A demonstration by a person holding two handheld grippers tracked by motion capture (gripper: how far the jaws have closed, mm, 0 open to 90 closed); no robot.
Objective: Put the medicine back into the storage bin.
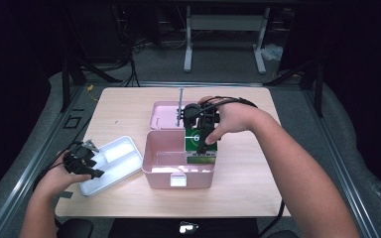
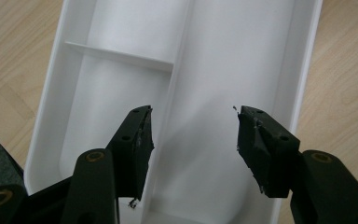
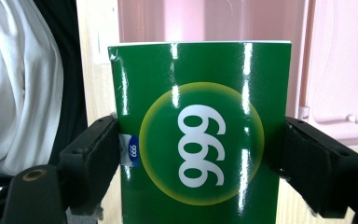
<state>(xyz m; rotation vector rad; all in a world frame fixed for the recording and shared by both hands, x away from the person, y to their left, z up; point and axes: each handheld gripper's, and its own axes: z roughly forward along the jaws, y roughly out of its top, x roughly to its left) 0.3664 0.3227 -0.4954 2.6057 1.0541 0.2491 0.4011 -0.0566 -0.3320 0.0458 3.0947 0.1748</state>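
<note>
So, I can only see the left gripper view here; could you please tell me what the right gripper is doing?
Observer: The right gripper is shut on a green box, one jaw on each side.
Operator: Thank you, where is that box?
Observer: At the right end of an open pink case, in the high view.
Operator: And what does it say?
Observer: "999" in white, inside a yellow-rimmed circle.

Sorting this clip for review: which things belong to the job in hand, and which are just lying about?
In the job:
- green box, clamped in the right gripper over the pink case
- pink case, open
- white tray, under the open left gripper

Lying about:
- metal frame on the floor beyond the table
- cables on the floor
</note>
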